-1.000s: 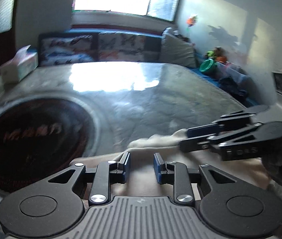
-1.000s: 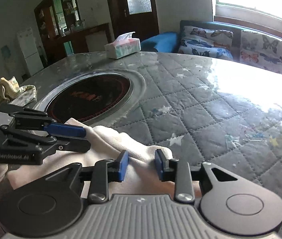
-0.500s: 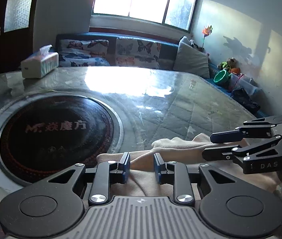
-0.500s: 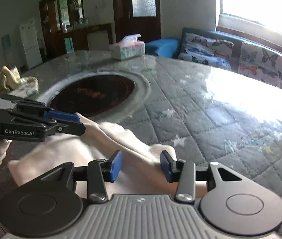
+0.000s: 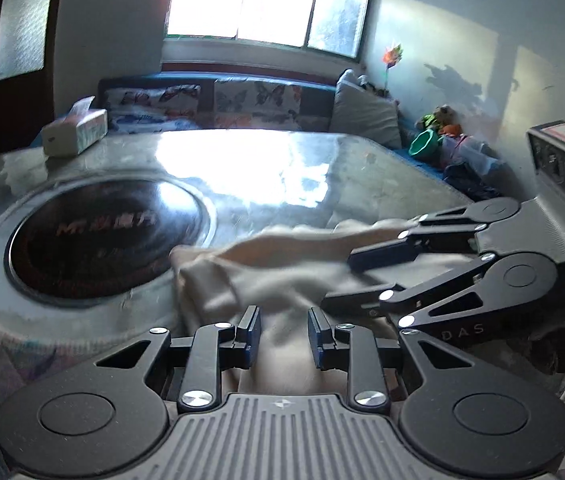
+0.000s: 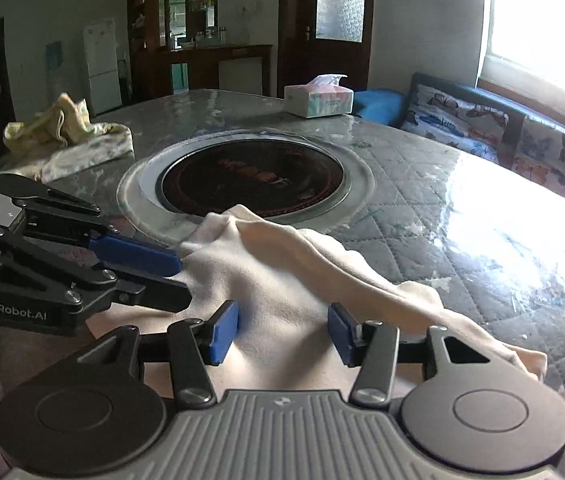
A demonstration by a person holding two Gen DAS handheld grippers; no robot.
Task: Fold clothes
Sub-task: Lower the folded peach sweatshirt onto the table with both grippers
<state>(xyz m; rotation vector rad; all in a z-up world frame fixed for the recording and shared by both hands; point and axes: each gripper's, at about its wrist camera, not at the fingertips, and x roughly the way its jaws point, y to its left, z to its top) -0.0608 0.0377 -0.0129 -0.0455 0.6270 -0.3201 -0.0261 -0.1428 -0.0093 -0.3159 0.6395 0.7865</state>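
Left wrist view. Left claw (image 5: 280, 336) in the foreground, jaws parted, nothing clamped between them; cream garment (image 5: 282, 272) lies under and ahead of the gap. Garment is bunched, one rumpled edge reaching the rim of the round dark cooktop (image 5: 98, 236) set into the surface (image 5: 362, 168). Right claw (image 5: 338, 280) comes in from the side over the garment, on the far side of it from the cooktop; its two fingers are apart at the tips, cloth blurred around them, contact not readable. Tissue box (image 5: 76, 132) stands beyond the cooktop at the surface's far edge. Butterfly-print sofa (image 5: 218, 100) behind that, under a bright window. Green bowl (image 5: 426, 142) among clutter by the wall, well away from the cooktop.

Right wrist view. Right claw (image 6: 282, 330) in the foreground, jaws wide, empty; garment (image 6: 282, 276) spreads beneath and ahead, one fold ridged up, its far tip touching the cooktop (image 6: 250, 178) rim. Left claw (image 6: 180, 280) enters from the side, fingertips just at the garment's edge nearest the cooktop, fingers separated; cannot tell if cloth sits between them. Yellowish crumpled cloth (image 6: 66, 136) lies apart from the cooktop, toward the cabinets. Tissue box (image 6: 318, 98) beyond the cooktop. Surface (image 6: 462, 220) covered in quilted grey with glare.
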